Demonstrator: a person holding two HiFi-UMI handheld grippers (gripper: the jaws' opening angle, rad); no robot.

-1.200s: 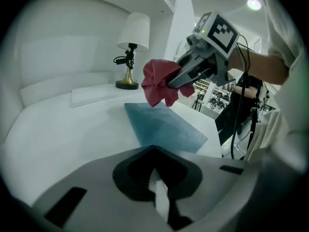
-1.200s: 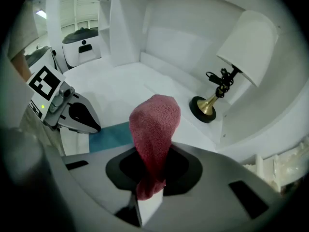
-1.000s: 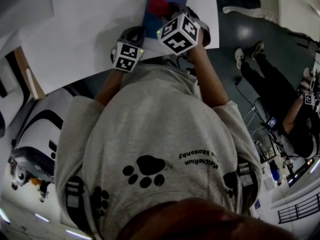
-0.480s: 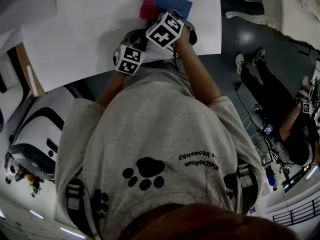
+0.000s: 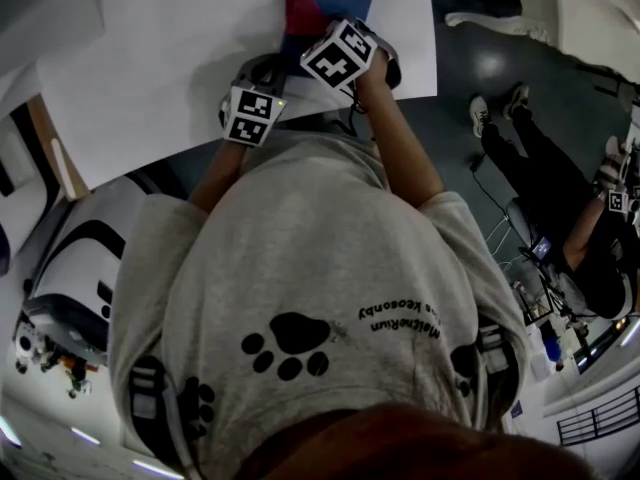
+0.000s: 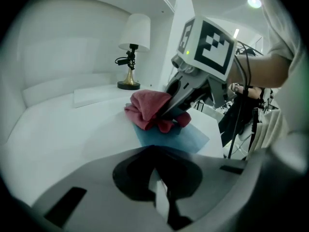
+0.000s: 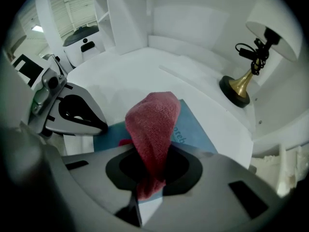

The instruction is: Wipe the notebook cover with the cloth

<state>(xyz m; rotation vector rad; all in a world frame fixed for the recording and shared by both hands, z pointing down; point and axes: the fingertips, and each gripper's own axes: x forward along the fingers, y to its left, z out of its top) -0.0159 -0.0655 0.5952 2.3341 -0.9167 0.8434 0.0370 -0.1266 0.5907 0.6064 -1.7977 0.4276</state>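
A blue notebook [image 5: 338,0] lies flat on the white table [image 5: 150,68], near its front edge. My right gripper [image 7: 149,187] is shut on a red cloth [image 7: 153,124], which hangs from the jaws onto the blue cover [image 7: 190,129]. In the left gripper view the cloth [image 6: 148,110] is bunched on the notebook [image 6: 174,137] under the right gripper [image 6: 190,88]. My left gripper [image 6: 161,202] is shut, and in the right gripper view its tip [image 7: 99,126] sits at the notebook's near left edge. Whether it pinches the cover is hidden.
A lamp with a brass base [image 7: 237,91] stands at the back of the table. White walls and a shelf close in the far side. The table's front edge [image 5: 400,93] is close to the person's body. Another person [image 5: 570,198] sits off to the right.
The right gripper carried the cloth to the left across the notebook and then back a little to the right. The left gripper has stayed at the notebook's near edge.
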